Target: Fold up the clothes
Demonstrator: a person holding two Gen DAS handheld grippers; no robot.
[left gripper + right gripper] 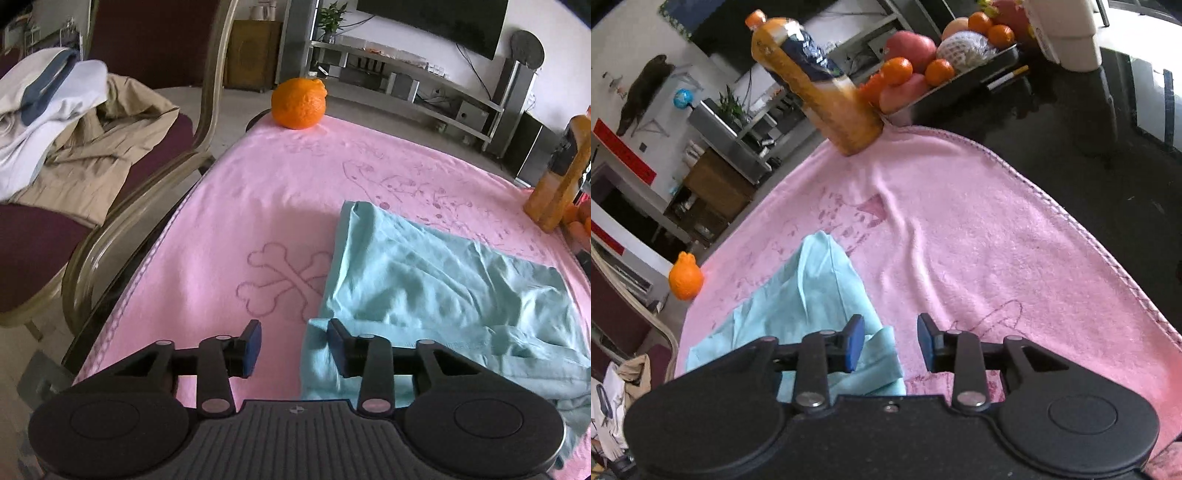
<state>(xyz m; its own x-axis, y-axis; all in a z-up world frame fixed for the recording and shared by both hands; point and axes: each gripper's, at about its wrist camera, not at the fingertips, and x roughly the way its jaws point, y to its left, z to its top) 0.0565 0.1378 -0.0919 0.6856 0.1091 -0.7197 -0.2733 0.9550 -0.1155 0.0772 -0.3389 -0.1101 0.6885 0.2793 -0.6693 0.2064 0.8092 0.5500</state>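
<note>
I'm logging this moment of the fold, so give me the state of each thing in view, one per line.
left gripper: open, at the garment's near corner.
right gripper: open, garment edge between its fingers.
teal garment: crumpled, partly folded on the pink blanket.
pink blanket: spread flat.
orange: resting at the blanket's far edge.
juice bottle: upright, capped.

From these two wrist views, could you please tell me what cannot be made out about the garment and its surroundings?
- Teal garment: its near edge is hidden behind the left gripper body, and its right side is cut off by the frame.
- In the right wrist view, the right gripper body covers the garment's near corner.
- Juice bottle: label blurred, unreadable.
- Clothes on the chair: heaped, types unclear.
</note>
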